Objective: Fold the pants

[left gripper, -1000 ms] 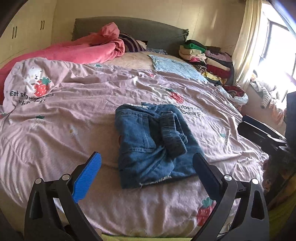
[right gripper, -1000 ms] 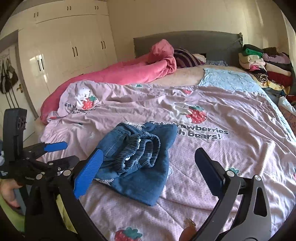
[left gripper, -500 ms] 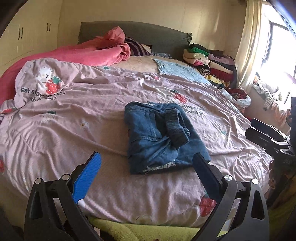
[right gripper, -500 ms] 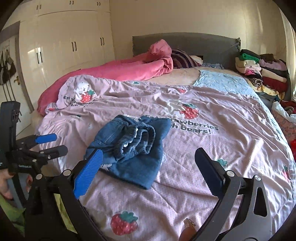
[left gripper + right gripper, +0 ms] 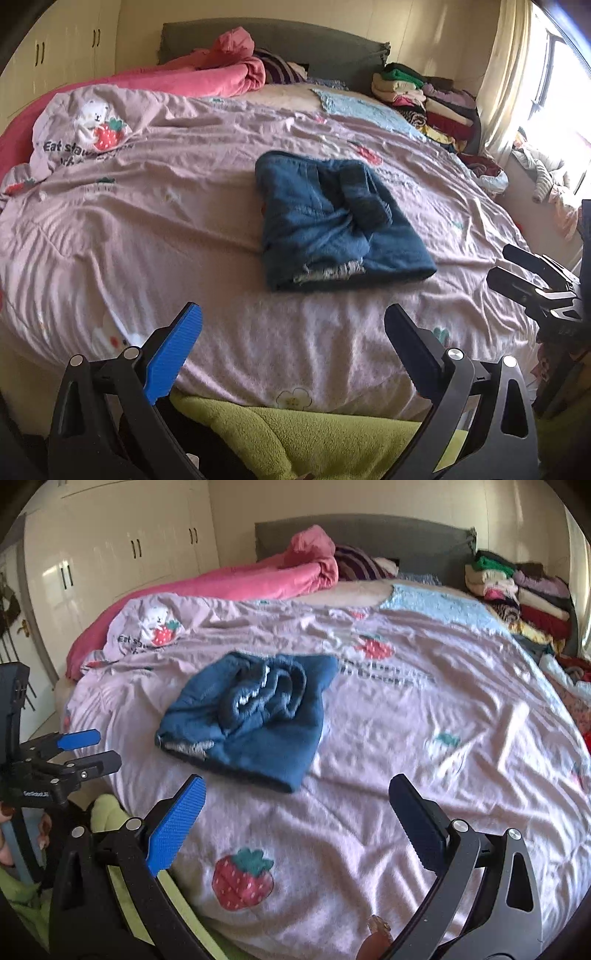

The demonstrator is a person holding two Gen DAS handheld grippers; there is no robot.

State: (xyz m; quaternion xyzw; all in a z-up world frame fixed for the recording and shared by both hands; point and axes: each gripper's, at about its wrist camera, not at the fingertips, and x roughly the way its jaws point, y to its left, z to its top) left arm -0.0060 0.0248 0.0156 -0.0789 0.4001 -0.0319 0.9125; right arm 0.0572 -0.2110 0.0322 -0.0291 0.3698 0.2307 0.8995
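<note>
**Jaws wide and empty on both sides; pants folded on bed ahead**

Jaws: left gripper [image 5: 293, 334] spread wide, nothing between them. Right gripper [image 5: 297, 805] same, wide and empty. Both hang near the foot edge of the bed, well apart from the cloth.

Task item: blue denim pants [image 5: 332, 225], folded into a thick, roughly square bundle, lying on the pink strawberry-print duvet [image 5: 147, 221]. Ahead of the left jaws, slightly right of their centreline. From the right wrist view the pants [image 5: 255, 716] sit ahead and left of the jaws' centre, elastic waistband bunched on top, frayed hem showing at the near edge.

Judgement: fold looks essentially done; what's left is tidy-up or stop.

If tidying:
- Waistband lump on top is the loose part. Press it flat or tuck it rather than re-grabbing the whole stack.
- Approach low, along the duvet, and pinch only the top layer. Denim is stiff and thick, so a deep bite will drag the lower layers and undo the fold.
- Duvet is soft and wrinkled; keep one set of jaws pinning the bundle while the other adjusts, otherwise bedding comes up with it.
- Near hem edges aren't aligned; square them last.

Elsewhere, beyond the jaws: rumpled pink blanket [image 5: 207, 74] and a stack of folded clothes [image 5: 424, 96] by the headboard, well clear.
</note>
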